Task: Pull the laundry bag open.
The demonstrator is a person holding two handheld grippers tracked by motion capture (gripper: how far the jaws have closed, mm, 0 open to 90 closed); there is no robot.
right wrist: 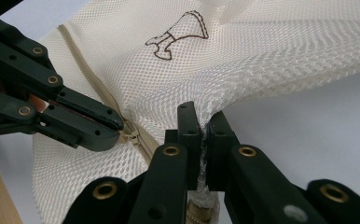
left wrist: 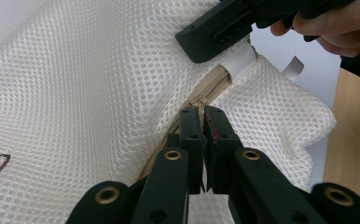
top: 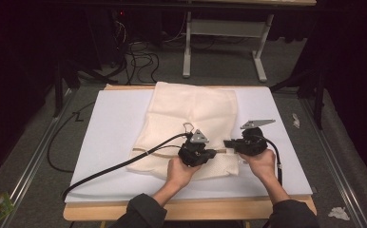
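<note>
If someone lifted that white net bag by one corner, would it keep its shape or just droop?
It would probably droop: the mesh bag is thin open netting that already bunches and folds where the right gripper pinches it. It looks light, lying flat with nothing bulky inside. The netting should grip well rather than slip, though the zipper that the left gripper pinches is likely its stiffest line.

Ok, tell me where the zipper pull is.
In the right gripper view the zipper pull sits at the left gripper tips, left of the right gripper pinching the mesh bag.
</note>
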